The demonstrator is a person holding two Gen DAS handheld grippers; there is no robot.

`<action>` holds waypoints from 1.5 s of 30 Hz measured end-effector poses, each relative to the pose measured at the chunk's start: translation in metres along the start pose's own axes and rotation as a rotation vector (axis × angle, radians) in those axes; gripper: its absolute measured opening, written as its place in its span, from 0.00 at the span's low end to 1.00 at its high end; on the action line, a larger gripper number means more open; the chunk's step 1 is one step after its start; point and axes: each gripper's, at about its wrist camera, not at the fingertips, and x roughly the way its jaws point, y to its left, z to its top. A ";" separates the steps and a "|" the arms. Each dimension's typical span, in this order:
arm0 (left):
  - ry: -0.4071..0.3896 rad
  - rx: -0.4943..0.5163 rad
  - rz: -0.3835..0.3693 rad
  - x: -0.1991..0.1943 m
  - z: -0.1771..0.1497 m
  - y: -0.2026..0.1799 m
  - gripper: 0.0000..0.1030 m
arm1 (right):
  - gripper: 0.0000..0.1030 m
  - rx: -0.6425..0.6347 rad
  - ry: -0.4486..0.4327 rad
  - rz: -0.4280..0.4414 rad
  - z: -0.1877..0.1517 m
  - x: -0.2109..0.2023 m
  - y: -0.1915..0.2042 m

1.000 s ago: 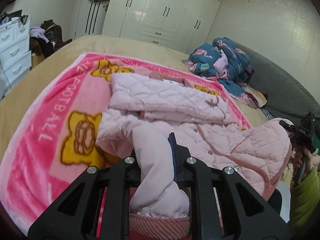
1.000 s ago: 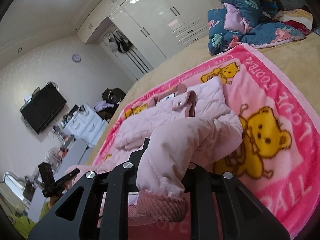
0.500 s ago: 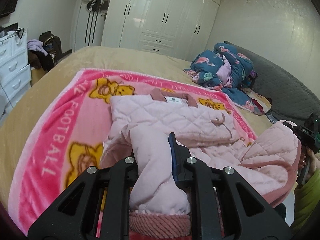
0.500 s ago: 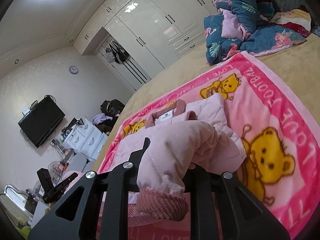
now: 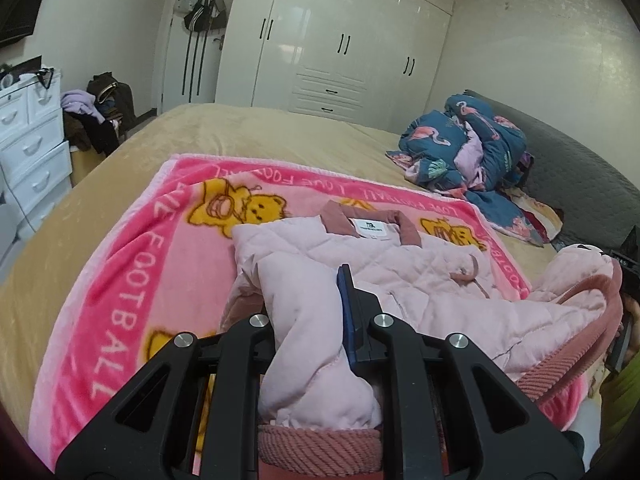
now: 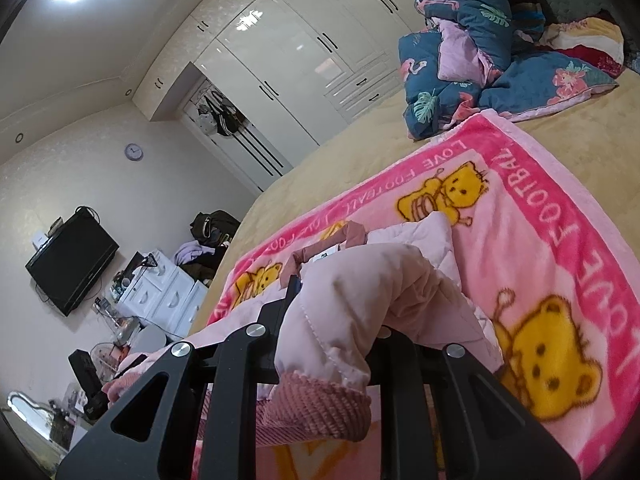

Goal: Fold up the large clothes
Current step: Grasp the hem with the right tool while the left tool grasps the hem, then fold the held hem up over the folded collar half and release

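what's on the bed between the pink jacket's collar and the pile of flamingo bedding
In the left wrist view, only the pink bear blanket and then bare tan bedspread lie between the jacket collar and the flamingo bedding.

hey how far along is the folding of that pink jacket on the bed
Partway. Done: the pink quilted jacket lies on the pink bear blanket, collar at the far end and sleeves apparently folded across its front. In hand: the left gripper and right gripper each pinch the ribbed hem end, raised off the blanket. Left: carry the hem toward the collar, lay it down and release.
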 end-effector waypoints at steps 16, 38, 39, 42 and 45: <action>0.046 -0.026 0.053 0.052 0.017 0.022 0.10 | 0.18 0.101 0.040 0.001 0.022 0.038 -0.021; 0.148 -0.073 0.096 0.133 0.023 0.043 0.11 | 0.73 0.240 0.030 0.095 0.044 0.082 -0.053; 0.150 -0.074 0.097 0.135 0.023 0.043 0.11 | 0.75 0.222 0.019 0.080 0.042 0.081 -0.054; 0.155 -0.085 0.095 0.142 0.024 0.043 0.13 | 0.77 0.132 0.023 -0.013 0.036 0.086 -0.053; 0.153 -0.090 0.093 0.146 0.026 0.040 0.19 | 0.80 -0.009 0.051 -0.144 0.024 0.100 -0.050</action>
